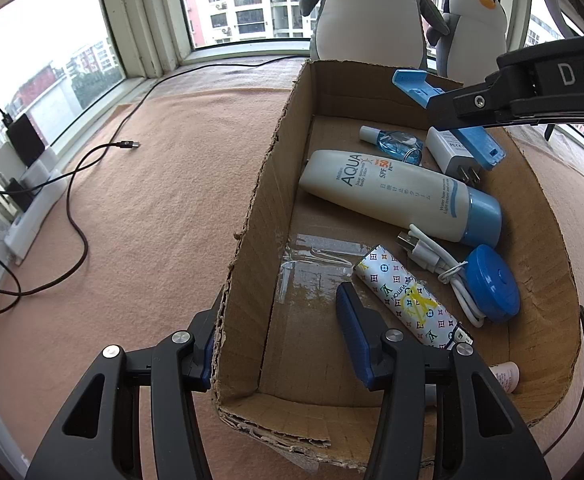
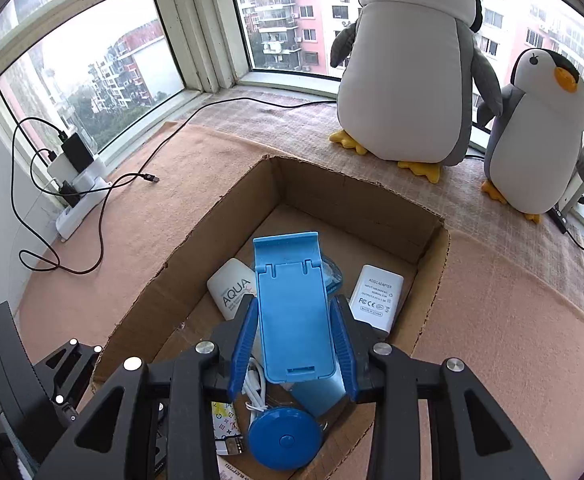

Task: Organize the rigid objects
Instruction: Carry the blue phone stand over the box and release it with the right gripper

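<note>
The right gripper (image 2: pixel 294 344) is carrying a blue folding phone stand (image 2: pixel 290 308) over the cardboard box (image 2: pixel 356 196), its jaws clamping the stand's long sides. The left gripper (image 1: pixel 280 344) is straddling the box's near-left wall, jaws narrow, steadying it (whether the pads are truly pinching the cardboard, I cannot tell). The step in hand is placing the stand; next it probably needs lowering toward the bare floor by the box's far wall, clear of the sunscreen bottle (image 1: pixel 396 196) and white charger (image 2: pixel 377 296), then releasing.

Daylight pours through a bay of white-framed windows (image 2: pixel 104 60) facing apartment blocks (image 2: pixel 288 28), onto a wide sill under a peach blanket (image 1: pixel 140 208), with a white power strip (image 2: pixel 78 204) and black cables (image 1: pixel 76 184) at the left wall.
</note>
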Motion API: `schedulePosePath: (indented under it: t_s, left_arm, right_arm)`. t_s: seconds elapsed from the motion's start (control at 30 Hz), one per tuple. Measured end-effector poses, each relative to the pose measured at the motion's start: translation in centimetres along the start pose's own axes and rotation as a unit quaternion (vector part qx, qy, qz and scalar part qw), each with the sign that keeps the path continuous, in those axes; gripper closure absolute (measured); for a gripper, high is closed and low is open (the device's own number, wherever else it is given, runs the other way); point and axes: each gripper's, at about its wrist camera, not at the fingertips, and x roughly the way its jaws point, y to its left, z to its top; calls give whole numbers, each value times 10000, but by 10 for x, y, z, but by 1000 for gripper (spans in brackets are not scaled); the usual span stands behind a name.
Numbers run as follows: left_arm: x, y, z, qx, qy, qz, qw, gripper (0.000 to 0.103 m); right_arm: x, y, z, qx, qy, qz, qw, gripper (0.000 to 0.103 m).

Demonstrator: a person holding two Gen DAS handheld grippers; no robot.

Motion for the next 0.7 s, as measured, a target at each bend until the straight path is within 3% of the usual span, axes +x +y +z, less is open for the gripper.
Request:
schedulePosePath:
  t_s: [0.7]
  left_arm:
    - [0, 0, 0, 0, -1, -1, 10000, 53]
  right_arm:
    - [9, 1, 1, -129, 63, -23, 9999, 69]
